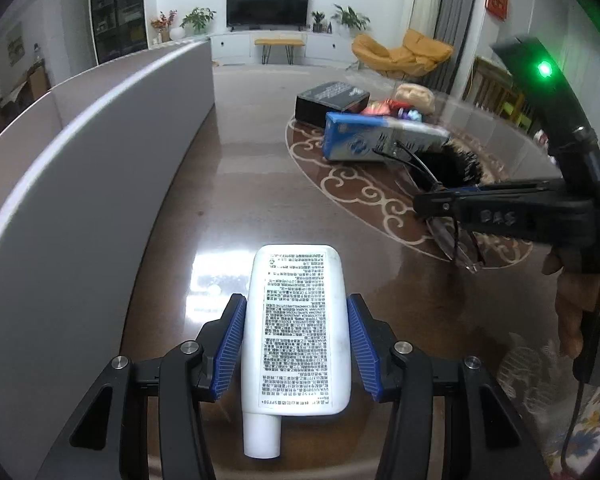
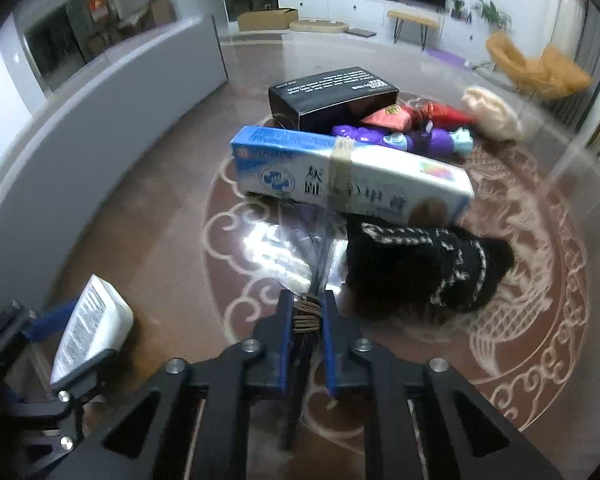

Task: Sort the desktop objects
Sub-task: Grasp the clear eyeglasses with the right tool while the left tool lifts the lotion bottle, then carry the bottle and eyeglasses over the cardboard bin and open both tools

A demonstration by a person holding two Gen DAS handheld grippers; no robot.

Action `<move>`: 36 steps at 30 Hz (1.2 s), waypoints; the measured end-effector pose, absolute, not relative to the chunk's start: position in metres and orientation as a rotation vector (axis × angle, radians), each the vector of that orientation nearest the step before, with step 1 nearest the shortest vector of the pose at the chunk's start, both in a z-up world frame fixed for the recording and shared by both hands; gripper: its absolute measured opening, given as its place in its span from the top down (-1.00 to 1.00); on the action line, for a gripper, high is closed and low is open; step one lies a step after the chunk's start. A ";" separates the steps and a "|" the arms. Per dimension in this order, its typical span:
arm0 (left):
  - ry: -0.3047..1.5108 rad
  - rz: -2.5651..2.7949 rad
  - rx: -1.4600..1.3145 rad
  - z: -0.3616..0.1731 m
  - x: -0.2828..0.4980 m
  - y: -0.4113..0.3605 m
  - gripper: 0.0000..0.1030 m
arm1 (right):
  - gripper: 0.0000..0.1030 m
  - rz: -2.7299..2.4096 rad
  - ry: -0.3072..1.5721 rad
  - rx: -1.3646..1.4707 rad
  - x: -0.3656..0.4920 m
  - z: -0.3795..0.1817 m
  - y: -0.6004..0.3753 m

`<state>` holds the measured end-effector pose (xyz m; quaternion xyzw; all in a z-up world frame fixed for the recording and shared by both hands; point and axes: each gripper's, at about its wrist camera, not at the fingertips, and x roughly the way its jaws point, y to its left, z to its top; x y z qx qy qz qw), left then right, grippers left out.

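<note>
Only the left wrist view shows the right gripper [image 1: 432,200] clamping glasses [image 1: 460,248]; left gripper [image 1: 296,344], angled down, squeezes a tube [image 1: 296,320].

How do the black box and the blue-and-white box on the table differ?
The black box is short and dark with small white print; the blue-and-white box is long and slim, with large characters and a strip of tape around its middle. The black box lies farther back, beside the red packets; the blue-and-white box lies nearer, against the black fuzzy item. Both lie flat on the brown table, untouched by either gripper.
</note>
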<state>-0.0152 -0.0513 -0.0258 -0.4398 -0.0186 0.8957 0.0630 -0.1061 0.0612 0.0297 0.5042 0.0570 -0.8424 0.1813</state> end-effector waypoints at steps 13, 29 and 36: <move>-0.344 2.740 -1.080 0.086 0.022 -0.123 0.01 | 0.75 -2.239 0.046 1.178 -0.068 0.154 0.019; -0.278 2.969 -1.577 0.039 -0.010 -0.323 0.01 | 0.75 -1.955 0.294 1.132 -0.046 0.114 -0.236; -0.231 3.015 -1.631 0.029 -0.014 -0.324 -0.74 | 0.18 -1.921 0.297 1.210 -0.045 0.092 -0.237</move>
